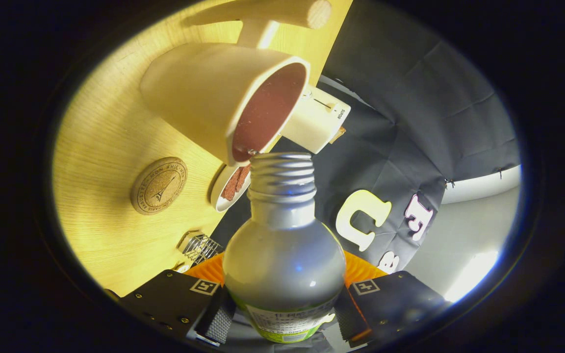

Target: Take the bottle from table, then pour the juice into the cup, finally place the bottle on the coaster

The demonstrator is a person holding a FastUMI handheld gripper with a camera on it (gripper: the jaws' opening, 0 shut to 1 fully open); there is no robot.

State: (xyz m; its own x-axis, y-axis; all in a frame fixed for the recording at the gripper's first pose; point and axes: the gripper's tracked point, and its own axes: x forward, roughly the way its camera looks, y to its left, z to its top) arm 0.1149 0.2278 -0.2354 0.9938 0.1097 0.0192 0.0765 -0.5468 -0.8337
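Two fingers of the gripper (282, 314) pinch the bottle (282, 255) at its lower body, one pressing each side, w/ the uncapped threaded neck (281, 176) pointing fwd and the whole view rolled, so the bottle is tilted toward the cup (228, 98). Step in hand, by judgement: the pour; the bottle mouth sits at, or just short of, the cup's rim (250, 153), and the cup's inside looks reddish-brown, though whether liquid is flowing cannot be told. Next move likely calls for finishing the tilt w/o knocking the rim, righting the bottle, then carrying it to the round cork coaster (159, 185), which lies bare on the wooden table (101, 127) beside the cup. Edges & room: the table edge (334, 54) runs just behind the cup, w/ a white block (314, 120) at that edge; a small dish (228, 189) holding brownish pieces and a wire item (199, 247) lie near the coaster, so the approach path is narrow.
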